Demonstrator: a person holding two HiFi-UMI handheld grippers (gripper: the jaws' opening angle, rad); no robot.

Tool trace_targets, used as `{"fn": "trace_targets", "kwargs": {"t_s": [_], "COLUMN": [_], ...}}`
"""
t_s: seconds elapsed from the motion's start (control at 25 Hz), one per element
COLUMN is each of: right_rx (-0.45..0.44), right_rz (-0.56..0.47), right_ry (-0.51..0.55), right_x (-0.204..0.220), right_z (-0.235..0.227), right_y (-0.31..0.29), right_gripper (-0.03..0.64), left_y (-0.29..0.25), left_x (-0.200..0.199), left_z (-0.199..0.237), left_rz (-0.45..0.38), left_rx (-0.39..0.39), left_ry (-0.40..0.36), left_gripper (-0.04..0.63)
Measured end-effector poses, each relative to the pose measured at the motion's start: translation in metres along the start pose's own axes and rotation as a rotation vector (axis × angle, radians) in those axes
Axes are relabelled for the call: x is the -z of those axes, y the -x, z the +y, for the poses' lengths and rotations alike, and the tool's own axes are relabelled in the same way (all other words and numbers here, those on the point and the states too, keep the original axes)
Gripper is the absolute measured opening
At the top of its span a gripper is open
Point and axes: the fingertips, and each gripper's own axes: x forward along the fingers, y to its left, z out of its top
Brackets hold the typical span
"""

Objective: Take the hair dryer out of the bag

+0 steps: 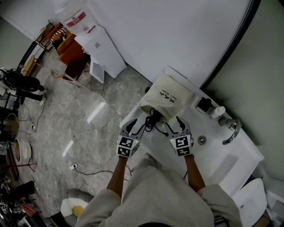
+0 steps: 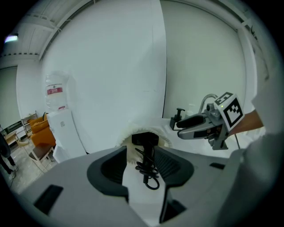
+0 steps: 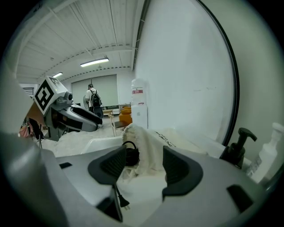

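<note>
Head view: your left gripper (image 1: pixel 138 125) and right gripper (image 1: pixel 174 125) hang released, empty, at the mouth of the bag (image 1: pixel 171 95) on the counter (image 1: pixel 217 164), with the hair dryer (image 1: pixel 154 115) half inside — pinch only its cord (image 1: pixel 150 125) and the unheld bag may drag along.

Dark print runs in two short lines across the cream bag (image 1: pixel 167 95) at the centre of the head view, too small to read. The water bottle (image 1: pixel 65 9) at upper left wears a red label (image 1: pixel 76 18), its lettering illegible. Nothing else reads.
</note>
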Motion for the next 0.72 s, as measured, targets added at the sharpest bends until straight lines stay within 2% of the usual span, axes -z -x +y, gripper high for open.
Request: {"fn": "trace_targets", "kwargs": {"t_s": [0.16,0.32,0.52,0.72], "right_rx": [-0.003,0.009,0.031,0.074], "right_rz": [0.017,0.043,0.103,0.147], "right_ry": [0.016,0.017,0.065,0.077], "right_x": [0.002,0.007,0.016,0.02], "right_z": [0.001,0.0,0.004,0.001], "right_y": [-0.01,-0.02,-0.036,-0.055], "right_gripper": [0.241,0.241,0.241,0.241], "left_y": [-0.019,-0.042,-0.07,-0.093], "left_x": [-0.003,0.002,0.006,0.001], "left_z": [-0.003,-0.008,-0.011,-0.009], "left_rz": [0.014,0.047,0.093,0.11], "left_rx": [0.049,0.112,0.205,0.264], "left_ry": [-0.014,-0.023,-0.07,-0.11], "left_gripper": [0.182,0.225,0.267,0.298]}}
